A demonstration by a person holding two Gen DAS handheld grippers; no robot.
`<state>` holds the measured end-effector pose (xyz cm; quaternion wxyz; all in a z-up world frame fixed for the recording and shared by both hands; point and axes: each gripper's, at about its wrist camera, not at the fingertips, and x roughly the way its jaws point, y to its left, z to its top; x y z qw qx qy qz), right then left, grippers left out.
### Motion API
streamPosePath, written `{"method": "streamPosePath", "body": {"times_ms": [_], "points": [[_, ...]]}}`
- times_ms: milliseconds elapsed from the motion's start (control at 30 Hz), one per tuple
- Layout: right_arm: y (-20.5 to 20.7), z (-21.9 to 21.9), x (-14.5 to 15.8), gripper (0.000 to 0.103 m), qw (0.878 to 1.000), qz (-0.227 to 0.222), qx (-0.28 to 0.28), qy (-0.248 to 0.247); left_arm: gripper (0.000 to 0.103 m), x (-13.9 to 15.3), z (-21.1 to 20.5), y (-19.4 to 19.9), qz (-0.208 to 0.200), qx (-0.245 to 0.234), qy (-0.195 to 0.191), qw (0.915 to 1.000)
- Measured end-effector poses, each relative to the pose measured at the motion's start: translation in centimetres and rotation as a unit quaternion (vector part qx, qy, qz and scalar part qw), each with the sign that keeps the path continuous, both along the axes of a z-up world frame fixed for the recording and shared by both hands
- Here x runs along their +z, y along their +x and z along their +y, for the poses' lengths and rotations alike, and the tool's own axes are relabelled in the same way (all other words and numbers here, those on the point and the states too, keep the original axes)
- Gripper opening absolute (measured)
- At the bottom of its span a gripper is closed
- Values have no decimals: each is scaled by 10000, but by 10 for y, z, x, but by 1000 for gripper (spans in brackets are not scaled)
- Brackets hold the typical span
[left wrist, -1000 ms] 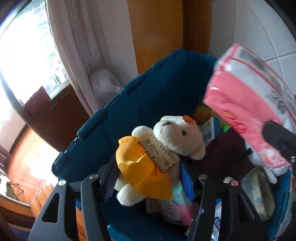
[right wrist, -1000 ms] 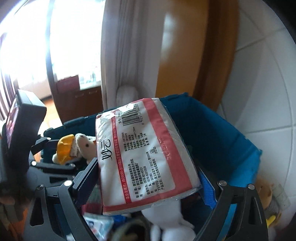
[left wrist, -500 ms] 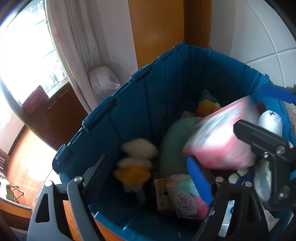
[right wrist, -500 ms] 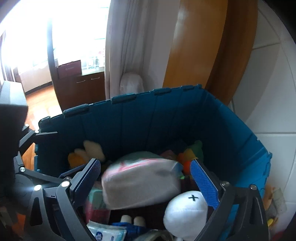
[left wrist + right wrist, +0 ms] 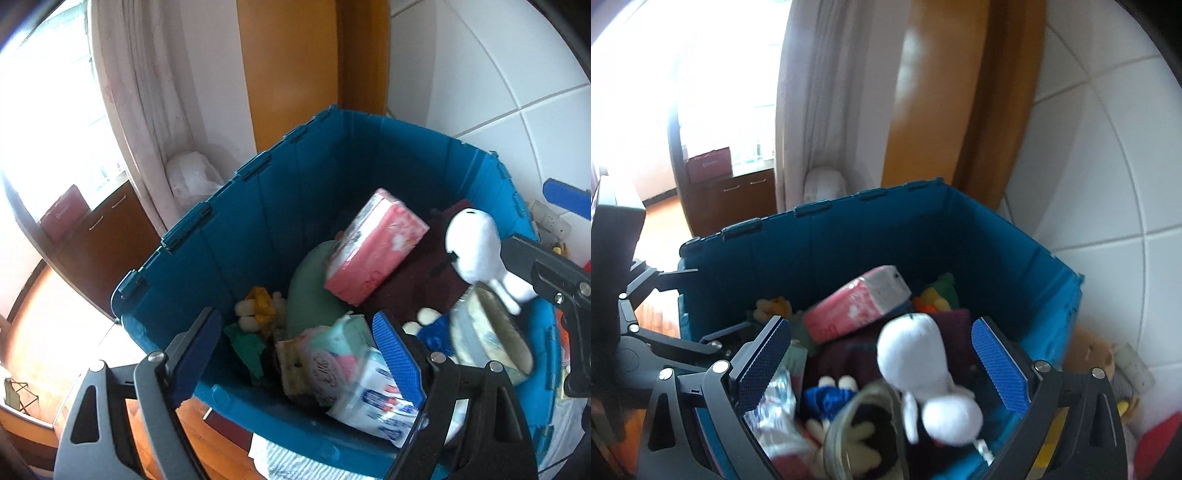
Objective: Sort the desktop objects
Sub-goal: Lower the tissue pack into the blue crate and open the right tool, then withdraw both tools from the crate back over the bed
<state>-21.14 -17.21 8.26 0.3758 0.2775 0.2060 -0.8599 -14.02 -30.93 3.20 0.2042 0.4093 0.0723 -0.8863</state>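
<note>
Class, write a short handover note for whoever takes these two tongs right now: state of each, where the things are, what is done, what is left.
Left tongs: open, empty, over the blue bin.
Right tongs: open, empty, over the same bin.
Pink tissue pack: in the bin, tilted on a green cushion and dark red cloth.
Bear in yellow dress: in the bin by the left wall.
White plush: also inside.
Done: these items are binned.
Left: no desk is in view; check it for more.

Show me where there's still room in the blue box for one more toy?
The blue box is open along its far walls, behind the pink tissue pack, and in the corner left of the small yellow bear. The near side is crowded: white plush, green cushion, tissue packets.
</note>
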Motion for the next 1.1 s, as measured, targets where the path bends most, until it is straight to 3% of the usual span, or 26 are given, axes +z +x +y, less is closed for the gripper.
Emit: {"method": "streamPosePath", "body": {"times_ms": [300,600,833,1100], "points": [[16,20,3,101,9996,40,-272,-111,85,9,27,4,137,-264,-30,9996],[22,70,2,101,9966,-32,-752,-324,85,22,63,6,412,-602,-138,9972],[36,153,4,102,9884,43,-1381,-626,85,38,123,9,809,-1106,-213,9903],[43,286,-12,103,9682,-115,-2245,-1095,85,45,222,11,1104,-1918,-94,9751]]}}
